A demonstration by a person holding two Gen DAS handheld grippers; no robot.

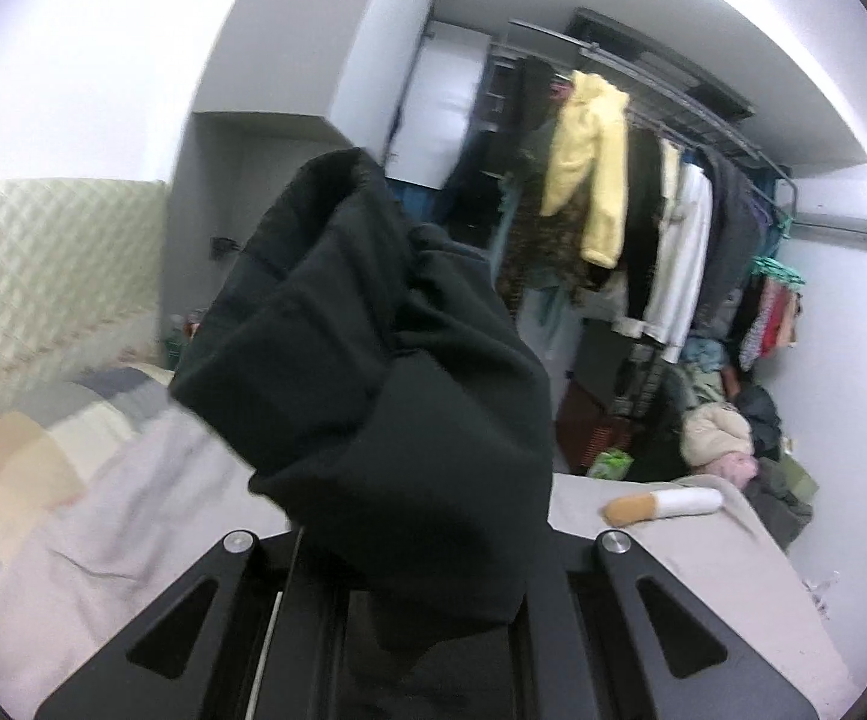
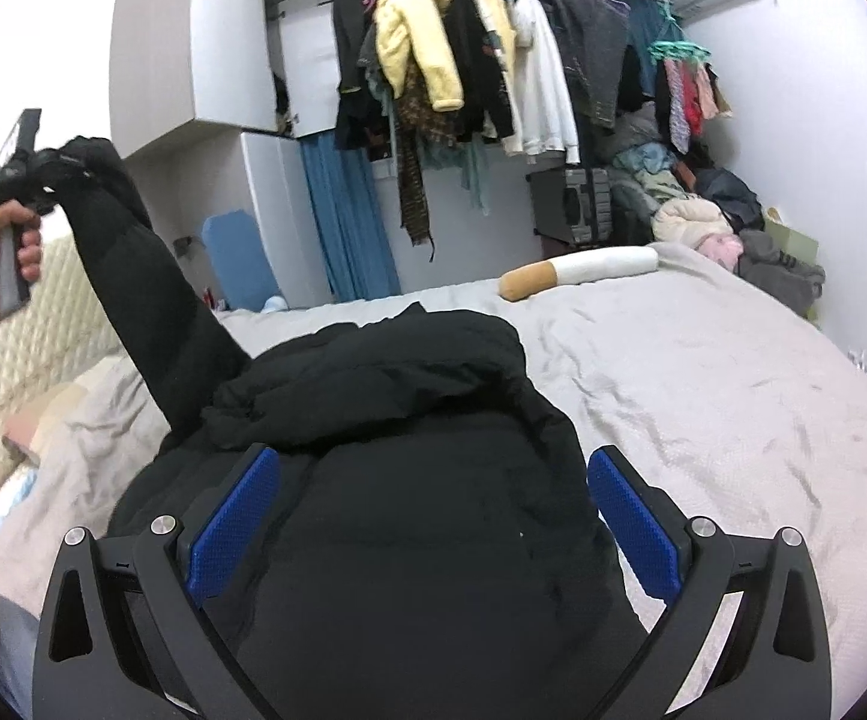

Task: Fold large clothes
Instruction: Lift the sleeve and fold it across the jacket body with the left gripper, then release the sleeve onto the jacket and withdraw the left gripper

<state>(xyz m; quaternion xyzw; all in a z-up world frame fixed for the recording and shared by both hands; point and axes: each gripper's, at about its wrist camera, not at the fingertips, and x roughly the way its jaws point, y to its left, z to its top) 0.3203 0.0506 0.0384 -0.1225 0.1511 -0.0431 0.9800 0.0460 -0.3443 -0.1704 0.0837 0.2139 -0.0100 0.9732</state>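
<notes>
Right wrist view: black jacket lies on the bed, right gripper spread wide above it. At ten o'clock the left gripper is clamped on the sleeve, raised; thick padding could slip free

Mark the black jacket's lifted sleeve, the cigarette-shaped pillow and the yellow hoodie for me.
black jacket sleeve (image 2: 151,300): right wrist view, middle of the raised sleeve.
cigarette-shaped pillow (image 2: 601,264): right wrist view, its white section.
yellow hoodie (image 2: 415,42): right wrist view, upper body of the hoodie, hanging on the rack.
</notes>
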